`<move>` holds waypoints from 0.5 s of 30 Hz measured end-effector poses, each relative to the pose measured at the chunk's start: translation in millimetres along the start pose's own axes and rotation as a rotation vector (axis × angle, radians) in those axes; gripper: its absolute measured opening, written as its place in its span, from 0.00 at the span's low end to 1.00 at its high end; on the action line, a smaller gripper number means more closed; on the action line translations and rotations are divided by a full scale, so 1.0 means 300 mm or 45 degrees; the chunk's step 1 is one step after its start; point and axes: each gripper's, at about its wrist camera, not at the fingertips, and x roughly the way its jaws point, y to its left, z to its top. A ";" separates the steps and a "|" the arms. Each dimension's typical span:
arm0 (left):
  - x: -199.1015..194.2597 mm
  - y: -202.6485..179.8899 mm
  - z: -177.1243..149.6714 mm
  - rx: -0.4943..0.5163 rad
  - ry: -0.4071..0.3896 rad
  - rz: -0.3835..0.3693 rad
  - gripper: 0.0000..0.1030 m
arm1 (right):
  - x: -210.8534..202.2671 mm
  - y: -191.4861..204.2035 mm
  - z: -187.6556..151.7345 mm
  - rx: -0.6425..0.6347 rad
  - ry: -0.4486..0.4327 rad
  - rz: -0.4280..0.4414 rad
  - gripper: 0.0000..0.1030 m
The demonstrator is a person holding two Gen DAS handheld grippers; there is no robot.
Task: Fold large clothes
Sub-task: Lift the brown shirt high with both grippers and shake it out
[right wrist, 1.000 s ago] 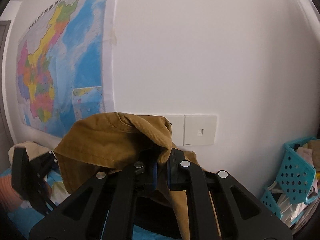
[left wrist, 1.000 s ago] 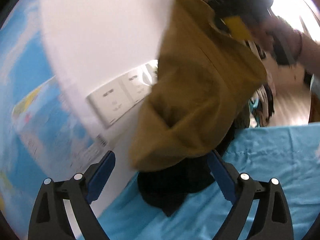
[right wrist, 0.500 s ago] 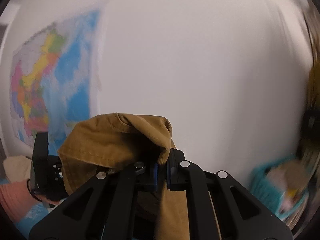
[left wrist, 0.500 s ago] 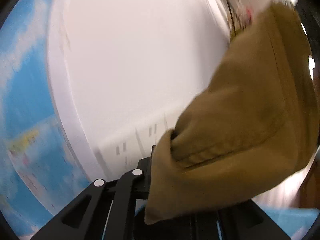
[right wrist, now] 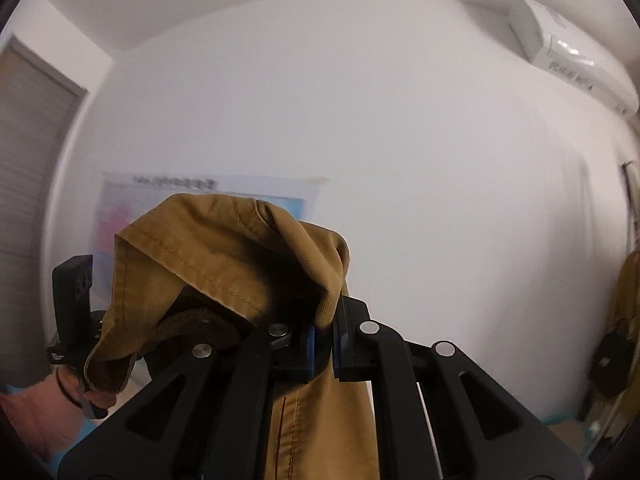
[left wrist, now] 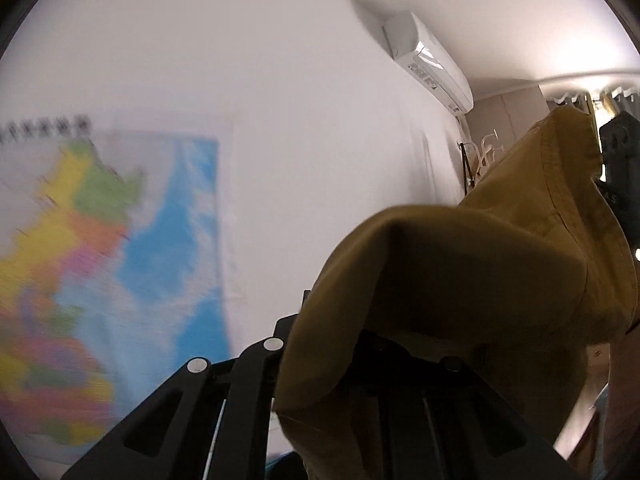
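In the right wrist view, the right gripper is seen closed tight on a fold of the mustard-brown garment; the cloth is pinched between the blue pads with hardly any gap left. From that pinch the fabric is draped up and over the left finger in a hood-like bulge, and a strip of it is hung straight down between the finger arms. Further left, the left gripper is seen from outside, gripped by a bare hand, with the cloth's edge touching it.

In the left wrist view, the left gripper is largely covered by the same garment, which is laid over its fingers. The tips are hidden under the cloth, so how far they are apart cannot be told, though the linkage arms are drawn close together. The fabric is stretched up and to the right toward the black body of the other tool at the frame's edge.

Beyond, a blurred coloured wall map is shown on the white wall, and an air conditioner is mounted high near the ceiling.
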 end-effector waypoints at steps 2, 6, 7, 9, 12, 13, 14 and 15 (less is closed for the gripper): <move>-0.126 -0.028 0.007 0.034 0.013 0.044 0.10 | -0.057 0.047 0.003 0.041 0.012 0.088 0.06; -0.359 -0.078 0.017 0.101 0.060 0.147 0.10 | -0.135 0.129 -0.009 0.099 0.038 0.266 0.06; -0.405 -0.083 0.019 0.108 0.079 0.168 0.10 | -0.140 0.144 -0.014 0.125 0.044 0.319 0.06; -0.441 -0.071 0.027 0.111 0.117 0.225 0.10 | -0.114 0.158 -0.032 0.184 0.069 0.400 0.06; -0.421 -0.015 -0.026 0.088 0.222 0.314 0.10 | 0.035 0.170 -0.121 0.285 0.168 0.473 0.06; -0.399 0.015 -0.053 0.047 0.270 0.330 0.10 | 0.118 0.174 -0.175 0.322 0.229 0.488 0.06; -0.343 0.070 -0.114 -0.010 0.349 0.349 0.10 | 0.220 0.179 -0.248 0.361 0.311 0.500 0.06; -0.306 0.108 -0.165 -0.049 0.409 0.365 0.11 | 0.293 0.188 -0.312 0.388 0.384 0.496 0.07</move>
